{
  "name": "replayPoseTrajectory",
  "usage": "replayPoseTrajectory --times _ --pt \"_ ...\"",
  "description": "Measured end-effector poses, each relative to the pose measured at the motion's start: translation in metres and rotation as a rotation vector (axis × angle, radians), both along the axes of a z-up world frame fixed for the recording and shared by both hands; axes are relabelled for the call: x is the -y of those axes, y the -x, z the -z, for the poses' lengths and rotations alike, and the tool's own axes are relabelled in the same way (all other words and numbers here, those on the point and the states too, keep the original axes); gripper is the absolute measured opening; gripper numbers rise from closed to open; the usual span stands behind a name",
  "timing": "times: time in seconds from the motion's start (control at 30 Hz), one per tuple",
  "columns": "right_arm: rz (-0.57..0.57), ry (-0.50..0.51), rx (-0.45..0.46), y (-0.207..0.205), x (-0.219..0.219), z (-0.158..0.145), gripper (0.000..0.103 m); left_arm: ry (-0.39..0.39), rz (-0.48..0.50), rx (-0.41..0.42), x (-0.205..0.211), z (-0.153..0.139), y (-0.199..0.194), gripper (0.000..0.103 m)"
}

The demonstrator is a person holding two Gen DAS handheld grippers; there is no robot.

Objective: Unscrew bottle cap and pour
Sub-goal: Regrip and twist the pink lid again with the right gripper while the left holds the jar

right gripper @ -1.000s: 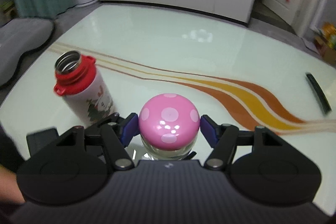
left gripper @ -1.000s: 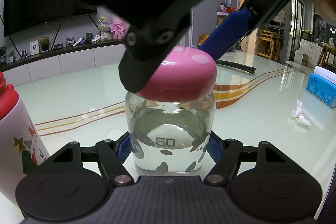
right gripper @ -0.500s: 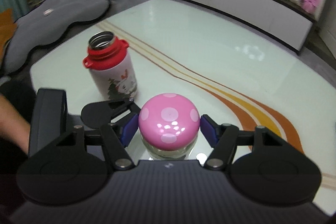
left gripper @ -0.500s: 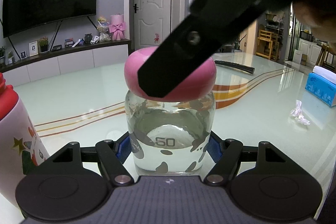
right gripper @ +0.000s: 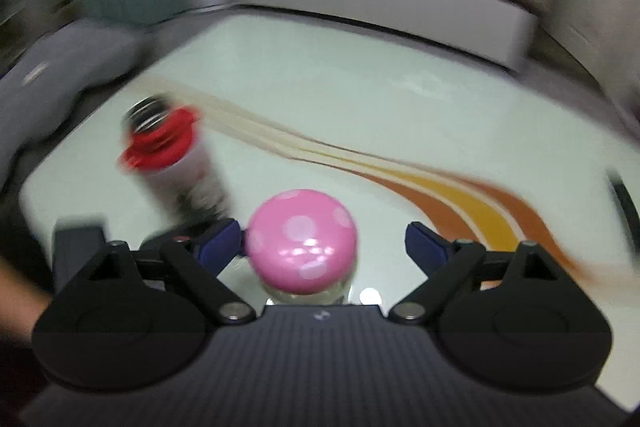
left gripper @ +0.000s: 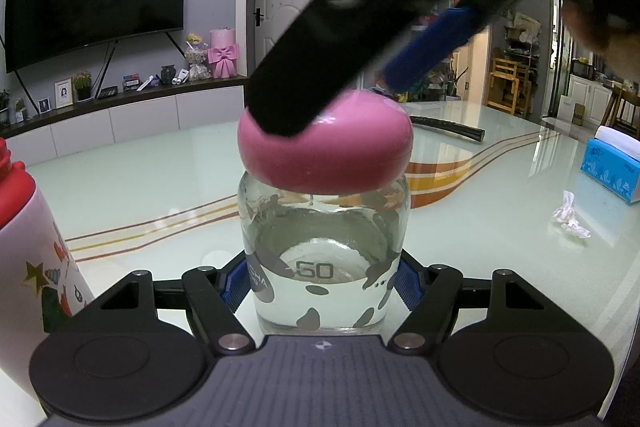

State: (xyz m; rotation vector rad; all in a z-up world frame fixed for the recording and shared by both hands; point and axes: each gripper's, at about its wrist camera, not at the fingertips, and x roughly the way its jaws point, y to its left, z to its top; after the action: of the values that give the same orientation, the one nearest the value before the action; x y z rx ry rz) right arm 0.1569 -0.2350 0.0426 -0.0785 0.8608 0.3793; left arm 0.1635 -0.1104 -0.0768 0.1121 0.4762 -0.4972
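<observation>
A clear glass bottle (left gripper: pixel 322 259) with dark spots and water inside stands on the glass table. My left gripper (left gripper: pixel 322 281) is shut on its lower body. A pink dotted dome cap (right gripper: pixel 301 247) sits on its neck, also seen as the pink cap (left gripper: pixel 336 159) from the side. My right gripper (right gripper: pixel 324 243) hovers over the cap with its jaws opening: the right pad stands clear of the cap, the left pad is close beside it. A red-topped white flask (right gripper: pixel 168 155) with an open mouth stands to the left; the flask (left gripper: pixel 28 243) shows at the left edge.
The pale green table (left gripper: pixel 500 235) carries orange and brown curved stripes. On it lie a crumpled tissue (left gripper: pixel 568 217), a blue tissue box (left gripper: pixel 612 171) at the right and a dark remote (left gripper: pixel 448 127) behind the bottle. A person's hand (right gripper: pixel 20 311) shows at the left edge.
My right gripper's jaws have spread away from the pink cap, which they gripped before. Its view has swung and is now blurred. The left gripper and bottle have not moved.
</observation>
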Motion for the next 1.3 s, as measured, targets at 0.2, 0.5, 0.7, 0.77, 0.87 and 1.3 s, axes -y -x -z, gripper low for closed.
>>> replayPoseTrajectory --times 0.2,0.5,0.7,0.77,0.87,1.3 --pt "0.242 -0.092 -0.049 0.01 -0.012 -0.007 0.088 0.0 -0.001 0.0 -0.002 0.001 -0.002 0.074" --pt "0.313 0.008 -0.047 0.009 -0.029 0.001 0.066 -0.001 -0.001 0.001 0.005 0.003 0.015 0.074" --pt "0.286 0.027 -0.032 0.007 -0.033 0.003 0.064 -0.001 0.0 0.0 0.0 0.001 0.009 0.074" --pt "0.259 0.028 -0.031 0.006 -0.032 0.003 0.064 -0.001 0.0 0.001 0.001 0.001 0.011 0.074" --pt "0.198 0.037 -0.031 0.005 -0.029 0.003 0.064 0.0 -0.001 0.001 0.004 0.001 0.015 0.074" --pt "-0.152 0.064 -0.014 -0.003 -0.014 0.007 0.064 -0.001 0.001 0.002 0.0 0.003 0.015 0.074"
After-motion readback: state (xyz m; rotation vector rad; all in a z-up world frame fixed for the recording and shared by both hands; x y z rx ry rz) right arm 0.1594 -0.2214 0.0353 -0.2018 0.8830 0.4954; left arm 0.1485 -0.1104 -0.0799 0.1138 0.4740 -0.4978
